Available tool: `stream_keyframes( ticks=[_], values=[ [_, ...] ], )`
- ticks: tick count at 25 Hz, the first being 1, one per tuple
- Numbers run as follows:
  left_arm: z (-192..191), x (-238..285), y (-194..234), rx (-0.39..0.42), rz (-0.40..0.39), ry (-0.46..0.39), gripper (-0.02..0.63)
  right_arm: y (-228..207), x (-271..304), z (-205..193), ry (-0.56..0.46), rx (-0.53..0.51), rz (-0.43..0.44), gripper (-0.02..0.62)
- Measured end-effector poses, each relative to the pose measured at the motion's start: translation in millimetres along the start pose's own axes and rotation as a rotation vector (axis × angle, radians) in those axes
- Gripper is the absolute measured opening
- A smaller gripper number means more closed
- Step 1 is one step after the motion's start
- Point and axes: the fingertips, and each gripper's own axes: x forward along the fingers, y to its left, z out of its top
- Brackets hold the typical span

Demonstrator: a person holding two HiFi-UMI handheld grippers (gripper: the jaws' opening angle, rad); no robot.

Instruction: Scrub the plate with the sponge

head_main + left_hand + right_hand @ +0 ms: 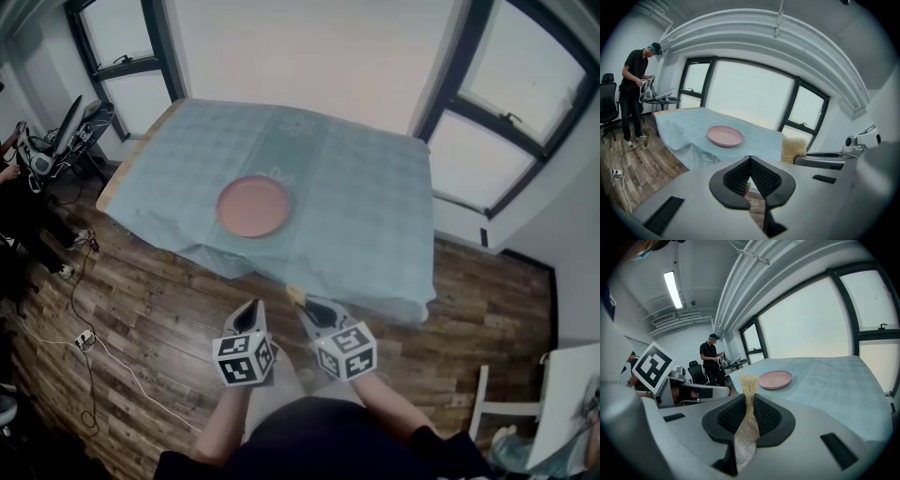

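A round pink plate lies empty on the pale teal tablecloth, left of the table's middle. Both grippers hover side by side over the wooden floor, short of the table's near edge. My right gripper is shut on a tan, fibrous sponge, which sticks up between the pads with the plate beyond it. My left gripper is shut with nothing between its pads. In the left gripper view the plate is ahead and the sponge is off to the right.
The cloth hangs over the table's near edge. A person stands at a desk with gear and office chairs, far left. Cables and a power strip lie on the floor. A white chair is at the lower right.
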Motion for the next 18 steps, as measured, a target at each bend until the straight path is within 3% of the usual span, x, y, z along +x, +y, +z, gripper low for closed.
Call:
stream_keyframes(
  ticks=[18],
  values=[
    [-30, -21, -24, -0.027, -0.004, 0.007, 0.011, 5, -33, -15, -0.015, -0.014, -0.011, 0.052]
  ],
)
